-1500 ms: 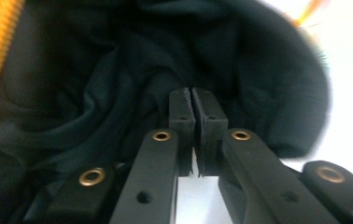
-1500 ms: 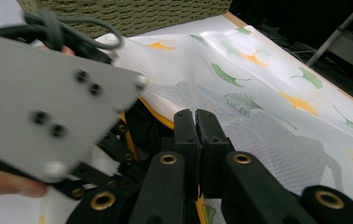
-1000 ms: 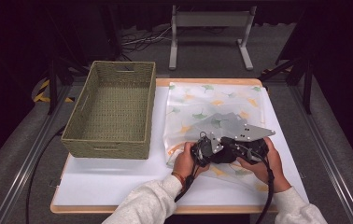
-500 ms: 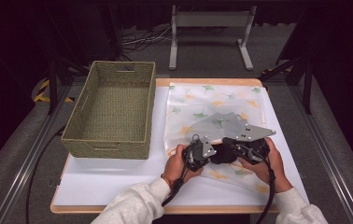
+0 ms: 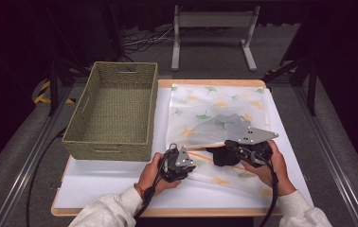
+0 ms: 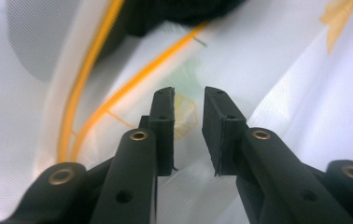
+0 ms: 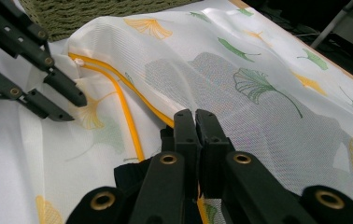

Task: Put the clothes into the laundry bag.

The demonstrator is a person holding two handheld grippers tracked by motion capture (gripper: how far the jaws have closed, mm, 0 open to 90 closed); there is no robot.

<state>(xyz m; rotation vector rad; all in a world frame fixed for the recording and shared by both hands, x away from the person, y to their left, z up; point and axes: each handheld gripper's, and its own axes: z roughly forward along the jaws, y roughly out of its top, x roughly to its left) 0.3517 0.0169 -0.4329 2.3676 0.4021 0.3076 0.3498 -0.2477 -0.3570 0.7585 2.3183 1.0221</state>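
A white mesh bag [image 5: 210,106] printed with ginkgo leaves lies on the table, with a grey cloth [image 5: 219,125] showing through it. Its orange zipper edge [image 7: 130,126] runs toward me. My right gripper [image 5: 229,144] is shut on that edge [image 7: 195,116], and a black cloth [image 5: 220,157] bunches under it. My left gripper [image 5: 191,166] hovers over the bag's near left corner. Its jaws have just been opening and stand slightly apart [image 6: 188,95], with nothing pinched between them and mesh lying below.
An empty woven basket [image 5: 115,111] stands at the left of the white tabletop [image 5: 111,184]. A metal stand [image 5: 212,21] and cables lie on the floor beyond the table's far edge.
My left gripper has drawn left and toward me, away from the right gripper, and its jaws have parted. The right gripper has held still.
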